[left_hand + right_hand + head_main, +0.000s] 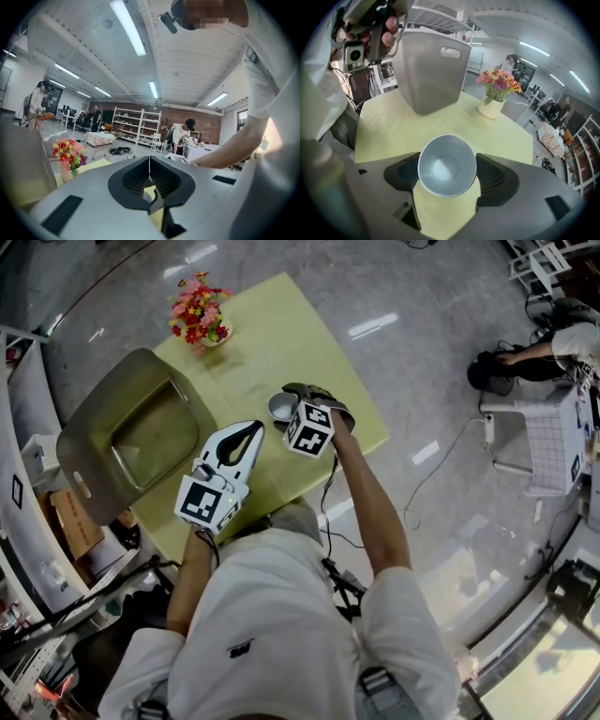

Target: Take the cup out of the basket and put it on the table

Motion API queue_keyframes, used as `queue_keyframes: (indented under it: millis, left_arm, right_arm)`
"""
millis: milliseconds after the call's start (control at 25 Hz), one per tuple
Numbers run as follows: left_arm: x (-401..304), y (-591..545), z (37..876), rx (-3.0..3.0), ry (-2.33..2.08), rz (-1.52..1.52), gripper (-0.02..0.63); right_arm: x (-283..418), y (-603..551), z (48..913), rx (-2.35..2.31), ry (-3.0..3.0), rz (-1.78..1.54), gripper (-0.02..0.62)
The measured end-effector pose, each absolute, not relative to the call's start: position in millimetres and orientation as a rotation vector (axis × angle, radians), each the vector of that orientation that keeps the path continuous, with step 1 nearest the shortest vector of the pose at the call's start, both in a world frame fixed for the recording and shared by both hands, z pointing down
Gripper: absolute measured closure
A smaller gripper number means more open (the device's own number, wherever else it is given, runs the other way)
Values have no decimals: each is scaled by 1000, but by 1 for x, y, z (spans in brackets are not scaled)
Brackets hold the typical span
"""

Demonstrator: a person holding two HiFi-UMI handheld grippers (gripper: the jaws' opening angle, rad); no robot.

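Cup out of the basket (94,427), held over the tabletop (272,334).
My right tongs (447,177) pinch the cup (446,164) by its sides, its mouth facing me, ready to set it down on bare yellow surface. I judge my left tongs (149,171), pressed together and empty, are simply parked clear.

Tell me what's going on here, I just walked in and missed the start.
A person holds a gripper in each hand over a yellow table. The right gripper is shut on a metal cup, already out of the grey basket, which stands apart on the person's left. I cannot tell if the cup touches the table. The left gripper is shut and empty.
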State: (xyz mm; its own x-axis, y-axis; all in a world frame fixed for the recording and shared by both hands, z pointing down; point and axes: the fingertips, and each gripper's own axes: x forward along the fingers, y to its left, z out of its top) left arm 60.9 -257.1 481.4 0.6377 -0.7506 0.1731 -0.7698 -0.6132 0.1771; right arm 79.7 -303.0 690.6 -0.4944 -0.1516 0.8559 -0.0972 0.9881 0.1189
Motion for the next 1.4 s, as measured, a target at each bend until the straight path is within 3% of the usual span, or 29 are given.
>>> queue_keyframes:
  millis: [680, 840, 1040, 1120, 1400]
  left_arm:
    - [61, -254, 478, 2633, -1241, 120, 592]
    - [59, -252, 473, 2639, -1251, 121, 592]
    - [51, -252, 467, 2638, -1271, 110, 592]
    - [50, -253, 465, 2644, -1271, 102, 592]
    - [53, -246, 462, 2664, -1241, 112, 592]
  right_arm:
    - [87, -305, 675, 229, -2154, -24, 225]
    - [99, -306, 647, 340, -2248, 129, 227]
    - [109, -302, 592, 443, -2398, 75, 233]
    - [111, -301, 569, 506, -2464, 71, 264]
    - [121, -285, 505, 753, -2694, 129, 489]
